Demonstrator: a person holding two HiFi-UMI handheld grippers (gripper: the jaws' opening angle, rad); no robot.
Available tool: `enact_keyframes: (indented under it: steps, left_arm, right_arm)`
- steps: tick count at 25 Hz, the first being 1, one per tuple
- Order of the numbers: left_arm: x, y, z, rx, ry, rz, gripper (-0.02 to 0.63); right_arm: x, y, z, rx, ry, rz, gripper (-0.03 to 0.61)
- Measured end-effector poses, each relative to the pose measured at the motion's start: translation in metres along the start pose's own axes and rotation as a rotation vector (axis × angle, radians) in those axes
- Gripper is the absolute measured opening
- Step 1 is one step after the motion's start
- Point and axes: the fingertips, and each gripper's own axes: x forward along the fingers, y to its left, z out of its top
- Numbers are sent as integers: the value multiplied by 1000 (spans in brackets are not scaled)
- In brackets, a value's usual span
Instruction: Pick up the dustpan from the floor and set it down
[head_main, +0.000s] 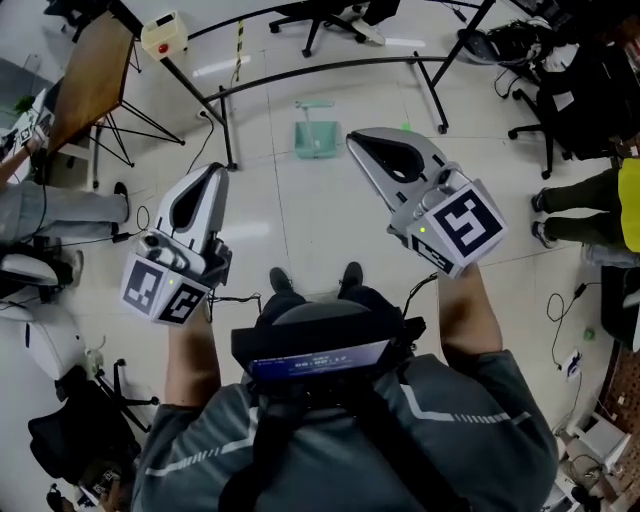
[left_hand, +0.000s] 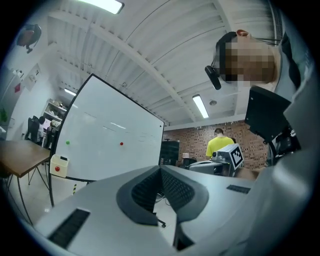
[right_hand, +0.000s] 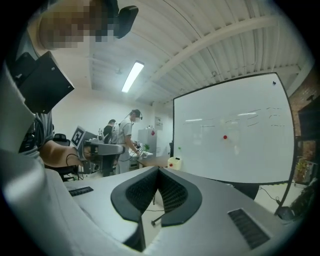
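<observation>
On the floor (head_main: 272, 205) ahead, the dustpan (head_main: 317, 140) lies handle pointing away from the person (head_main: 340, 440); left tool (head_main: 214, 170), right tool (head_main: 353, 139) closed.

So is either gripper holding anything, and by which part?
Nothing: the left gripper and the right gripper are both shut and empty; the dustpan lies on the floor.

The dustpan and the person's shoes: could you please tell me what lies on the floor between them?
Nothing: the head view shows only bare floor between the dustpan and the shoes.
</observation>
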Motion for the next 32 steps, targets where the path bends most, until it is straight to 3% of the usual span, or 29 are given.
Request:
enact_keyframes:
  steps: [9, 14, 17, 32]
  left_arm:
    - [-80, -6, 9, 10, 34, -84, 26]
    - [-107, -6, 18, -3, 23, -100, 26]
    - [-113, -11, 25, 5, 0, -111, 26]
    - [-114, -22, 28, -17, -25, -116, 26]
  right_arm:
    - [2, 66, 19, 45, -29, -130, 15]
    - [4, 98, 28, 76, -28, -141, 15]
    - [-3, 106, 31, 114, -48, -149, 15]
    - [-17, 112, 33, 101, -32, -171, 15]
